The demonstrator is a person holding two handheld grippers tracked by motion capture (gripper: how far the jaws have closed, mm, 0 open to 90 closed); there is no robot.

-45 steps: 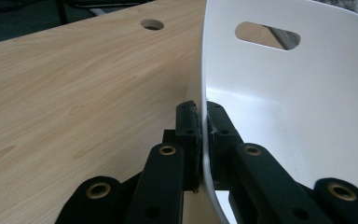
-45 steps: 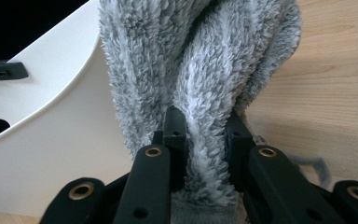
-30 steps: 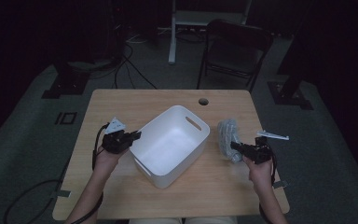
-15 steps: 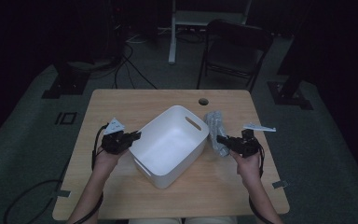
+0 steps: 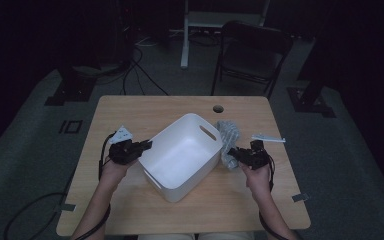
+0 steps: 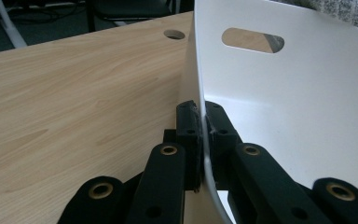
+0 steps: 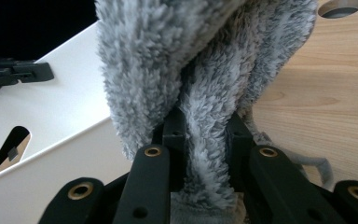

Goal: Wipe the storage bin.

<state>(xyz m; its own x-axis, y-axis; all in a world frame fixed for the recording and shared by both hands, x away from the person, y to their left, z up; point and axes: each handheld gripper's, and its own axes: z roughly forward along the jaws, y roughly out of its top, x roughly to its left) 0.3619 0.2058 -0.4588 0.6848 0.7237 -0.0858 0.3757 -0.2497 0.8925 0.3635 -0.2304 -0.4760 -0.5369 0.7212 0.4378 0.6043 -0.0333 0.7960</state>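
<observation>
Left gripper [image 5: 148, 145] is clamped on the white bin's [image 5: 180, 155] rim mid-table, bin sitting diagonal. Right gripper [image 5: 231, 154] pinches a fluffy grey cloth [image 5: 228, 137], bunched lengthwise away from the person, just beside the bin.

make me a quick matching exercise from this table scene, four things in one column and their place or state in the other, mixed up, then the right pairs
Things:
1. left gripper
2. right gripper
3. white bin
4. round hole

Places or states:
A. in the tabletop near the far edge
B. shut on the grey fluffy cloth
C. stands in the middle of the table
D. clamped on the bin's wall

Pairs: 1-D, 2-B, 3-C, 4-A
</observation>
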